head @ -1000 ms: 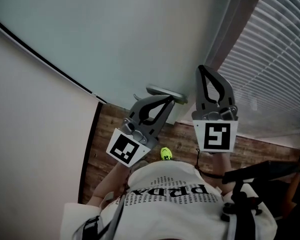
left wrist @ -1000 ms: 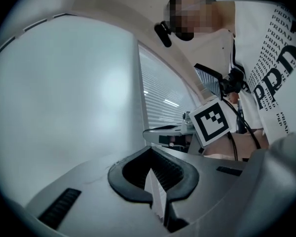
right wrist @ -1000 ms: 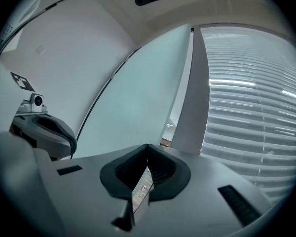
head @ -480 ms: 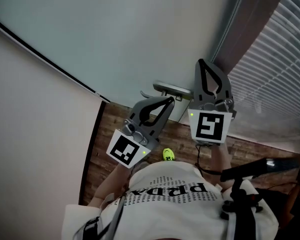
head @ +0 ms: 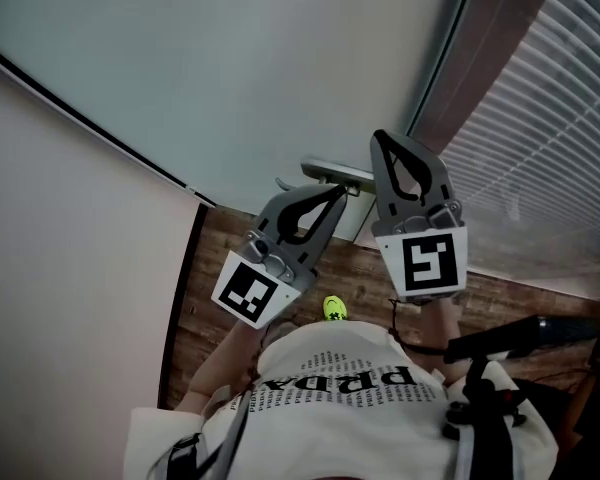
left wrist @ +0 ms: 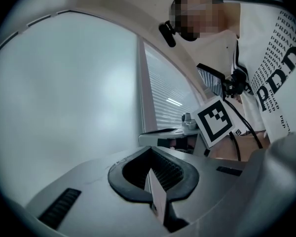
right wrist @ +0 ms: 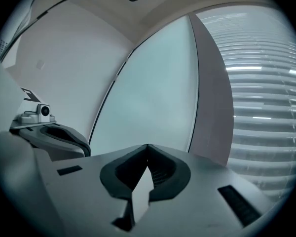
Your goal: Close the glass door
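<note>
Handle (head: 325, 171) end behind R claw (head: 383, 138).

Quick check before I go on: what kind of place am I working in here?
Most likely an office or meeting-room doorway: a frosted glass door with a metal lever handle, slatted blinds on the panel beside it, and a wood-plank floor below.

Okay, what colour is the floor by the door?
Brown wood-plank floor, clearest in the head view.
</note>
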`<action>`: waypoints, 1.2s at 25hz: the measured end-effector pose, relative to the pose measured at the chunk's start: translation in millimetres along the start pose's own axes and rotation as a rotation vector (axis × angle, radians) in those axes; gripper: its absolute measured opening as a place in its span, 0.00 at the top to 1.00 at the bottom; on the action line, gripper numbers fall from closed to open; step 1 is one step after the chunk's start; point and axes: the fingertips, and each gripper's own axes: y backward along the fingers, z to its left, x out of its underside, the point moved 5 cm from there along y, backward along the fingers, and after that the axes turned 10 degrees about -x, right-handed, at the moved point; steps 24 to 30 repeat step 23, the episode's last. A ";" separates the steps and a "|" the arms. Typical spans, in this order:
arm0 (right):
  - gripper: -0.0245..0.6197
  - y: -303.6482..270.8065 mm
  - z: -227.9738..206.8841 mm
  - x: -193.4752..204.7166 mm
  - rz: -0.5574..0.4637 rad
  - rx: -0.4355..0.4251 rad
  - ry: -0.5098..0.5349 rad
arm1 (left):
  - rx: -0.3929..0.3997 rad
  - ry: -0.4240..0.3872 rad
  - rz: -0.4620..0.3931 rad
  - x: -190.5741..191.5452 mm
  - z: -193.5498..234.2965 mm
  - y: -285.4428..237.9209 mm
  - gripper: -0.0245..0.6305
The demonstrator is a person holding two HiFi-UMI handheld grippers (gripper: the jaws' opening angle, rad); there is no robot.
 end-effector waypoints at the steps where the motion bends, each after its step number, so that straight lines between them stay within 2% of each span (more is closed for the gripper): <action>1: 0.97 -0.6 1.8 2.9 0.010 -0.004 -0.006 | 0.000 0.006 0.006 0.8 -0.5 0.5 0.97; 7: 0.97 2.5 -2.6 7.4 0.036 -0.010 0.001 | 0.001 0.057 -0.002 6.1 -9.1 -2.6 0.97; 13: 0.97 -3.9 -0.1 5.9 0.010 -0.016 -0.007 | 0.000 0.037 0.007 6.7 -2.2 -0.7 0.97; 22: 0.97 -3.4 16.3 4.7 0.003 -0.064 -0.043 | -0.015 0.044 0.046 5.4 -3.5 14.5 0.97; 30: 0.97 -3.3 18.2 4.6 0.002 -0.066 -0.050 | -0.016 0.043 0.053 5.0 -3.0 16.6 0.97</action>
